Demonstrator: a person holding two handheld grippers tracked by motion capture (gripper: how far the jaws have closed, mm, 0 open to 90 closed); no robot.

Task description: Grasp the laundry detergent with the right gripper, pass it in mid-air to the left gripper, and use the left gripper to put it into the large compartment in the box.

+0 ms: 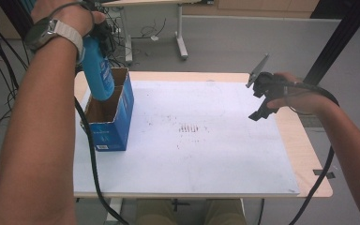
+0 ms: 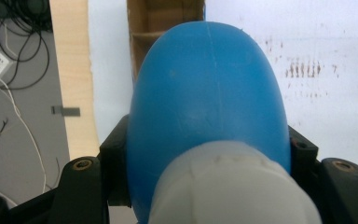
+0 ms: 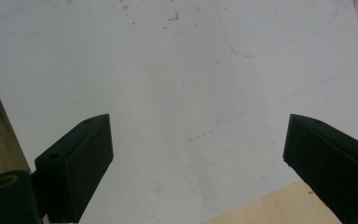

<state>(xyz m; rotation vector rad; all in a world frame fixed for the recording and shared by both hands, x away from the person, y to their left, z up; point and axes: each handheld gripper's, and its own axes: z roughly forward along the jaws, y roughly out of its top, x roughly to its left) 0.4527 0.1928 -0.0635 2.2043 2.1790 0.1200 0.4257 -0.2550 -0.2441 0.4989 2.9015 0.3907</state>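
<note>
- The left gripper point(image 2: 205, 186) has its fingers point(image 2: 116, 154) clamped on either side of a blue bottle point(image 2: 207, 98), just below its white cap point(image 2: 233, 186). Seen from the high view, the bottle point(image 1: 97, 70) hangs bottom-down from the hand, its long axis nearly upright with the top leaning a little toward 11 o'clock.
- The bottle's bottom sits right over the open top of the blue cardboard box point(image 1: 117, 124), which stands at the surface's 9 o'clock side. The coming move looks like a drop straight toward 6 o'clock along the bottle's own axis, into the box.
- The right gripper point(image 3: 198, 158) has its fingers point(image 3: 81, 161) spread wide with nothing between them, over the white sheet point(image 3: 177, 84). It hovers at 3 o'clock point(image 1: 262, 101), well apart from the box, so the left hand is much nearer.
</note>
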